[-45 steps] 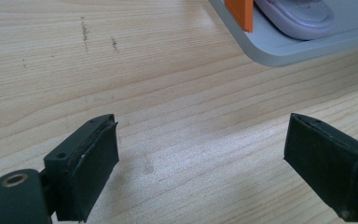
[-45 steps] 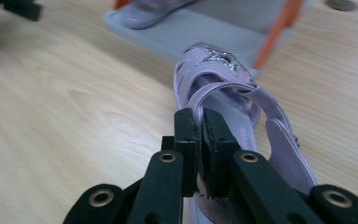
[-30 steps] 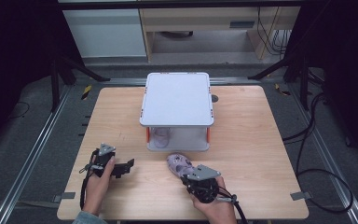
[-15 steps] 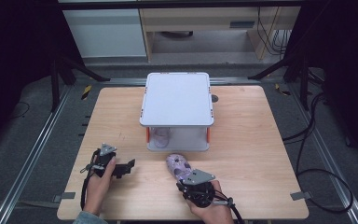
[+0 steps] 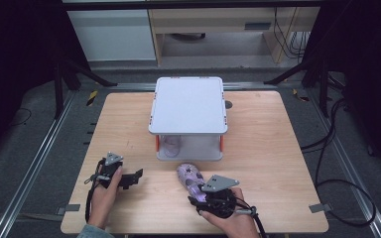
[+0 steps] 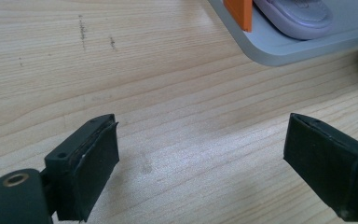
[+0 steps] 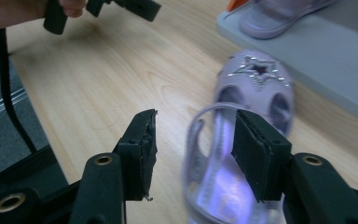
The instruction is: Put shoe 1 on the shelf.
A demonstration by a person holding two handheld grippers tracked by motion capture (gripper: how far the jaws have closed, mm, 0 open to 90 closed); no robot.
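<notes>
Purple sandal (image 7: 242,140) between parted right claw (image 7: 193,151) jaws (strap visible there); left claw (image 6: 205,163) wide, empty.

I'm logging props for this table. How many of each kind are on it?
Purple sandals: 2, one on the table, one on the rack's lower shelf
White two-tier rack: 1
Total: 3

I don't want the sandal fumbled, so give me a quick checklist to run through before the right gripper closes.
1. Right gripper open: ok.
2. Sandal heel strap between the jaws: ok, though off-centre, nearer one jaw.
3. Jaws touching the strap: cannot tell.
4. Left gripper open and apart from the sandal: ok.
5. Room on the shelf's lower tier beside the second sandal: cannot tell.
</notes>
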